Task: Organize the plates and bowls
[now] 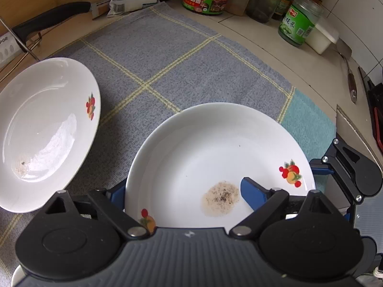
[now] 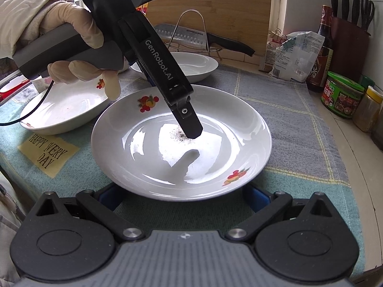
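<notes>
The step in hand looks like taking hold of the middle plate [image 1: 215,148] to stack it with the others. It lies on the checked cloth [image 1: 167,59] covering the worktop [image 1: 263,35], straight in front of both grippers. The left gripper [image 1: 185,191] has its fingers open and not yet gripping: one blue finger hangs over the plate's well, the other sits outside the rim. From the right wrist view, its inner fingertip [image 2: 191,129] hovers just above the soiled patch. The right gripper [image 2: 182,196] is open too, its fingers spread to either side of the near rim and partly hidden beneath it. To do this well, I would move the left fingers so they straddle the sloping wall near the rim, then close firmly before lifting, since a glazed surface is likely to slip. The lift should stay level so the crumbs do not spill. The plate is white, glossy and shallow, with small red and orange fruit decals on the rim and a brownish smear with dark specks near its centre. A second plate [image 2: 64,105] and a third plate [image 2: 191,67] of the same pattern wait just beside it.
</notes>
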Action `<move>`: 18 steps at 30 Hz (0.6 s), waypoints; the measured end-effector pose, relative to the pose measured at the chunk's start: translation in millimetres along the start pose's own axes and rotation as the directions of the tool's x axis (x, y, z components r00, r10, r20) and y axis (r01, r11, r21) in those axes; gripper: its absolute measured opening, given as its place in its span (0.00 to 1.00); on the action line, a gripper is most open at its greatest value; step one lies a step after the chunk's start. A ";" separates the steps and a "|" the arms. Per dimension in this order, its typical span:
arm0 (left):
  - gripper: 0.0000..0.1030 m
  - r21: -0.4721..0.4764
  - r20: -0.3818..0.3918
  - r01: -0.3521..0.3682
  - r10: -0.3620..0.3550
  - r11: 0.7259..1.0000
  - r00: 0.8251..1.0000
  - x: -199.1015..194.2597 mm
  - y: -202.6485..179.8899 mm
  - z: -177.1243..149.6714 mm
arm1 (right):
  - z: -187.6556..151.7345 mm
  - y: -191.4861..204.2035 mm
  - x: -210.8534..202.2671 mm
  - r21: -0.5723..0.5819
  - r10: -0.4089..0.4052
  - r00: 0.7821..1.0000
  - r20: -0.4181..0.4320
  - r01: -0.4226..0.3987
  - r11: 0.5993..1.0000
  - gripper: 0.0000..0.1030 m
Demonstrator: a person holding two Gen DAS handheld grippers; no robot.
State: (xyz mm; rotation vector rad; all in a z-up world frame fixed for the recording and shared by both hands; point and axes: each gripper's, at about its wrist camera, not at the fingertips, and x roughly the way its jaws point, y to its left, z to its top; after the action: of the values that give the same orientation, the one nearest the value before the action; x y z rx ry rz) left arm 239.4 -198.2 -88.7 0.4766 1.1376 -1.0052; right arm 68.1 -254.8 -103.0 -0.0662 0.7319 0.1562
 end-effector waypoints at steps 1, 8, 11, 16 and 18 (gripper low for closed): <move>0.89 -0.001 -0.001 0.001 -0.001 1.000 1.000 0.0 0.2 0.4 | 0.4 -0.1 0.3 -0.003 0.003 1.000 -0.001 -0.003 1.000 1.00; 0.84 -0.019 -0.006 0.017 -0.017 1.000 1.000 -1.8 5.4 2.8 | 3.6 -0.7 1.9 -0.020 0.021 1.000 -0.017 -0.021 1.000 1.00; 0.84 -0.017 -0.023 0.021 -0.021 1.000 1.000 -1.5 5.7 4.9 | 5.4 -2.1 3.7 -0.033 0.034 0.999 -0.022 -0.035 0.999 1.00; 0.84 0.003 -0.050 0.022 -0.021 1.000 0.999 -0.1 4.0 7.4 | 6.6 -3.7 4.5 -0.040 0.046 0.998 -0.032 -0.047 0.998 1.00; 0.84 -0.002 -0.052 0.023 -0.023 1.000 0.998 -0.1 4.8 7.6 | 6.9 -4.1 5.0 -0.044 0.048 0.998 -0.033 -0.049 0.998 1.00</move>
State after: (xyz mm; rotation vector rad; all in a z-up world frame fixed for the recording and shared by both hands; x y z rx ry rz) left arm 247.4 -201.6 -86.4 0.4919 1.1928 -1.0171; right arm 77.0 -257.5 -101.2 -0.0939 0.7620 0.2186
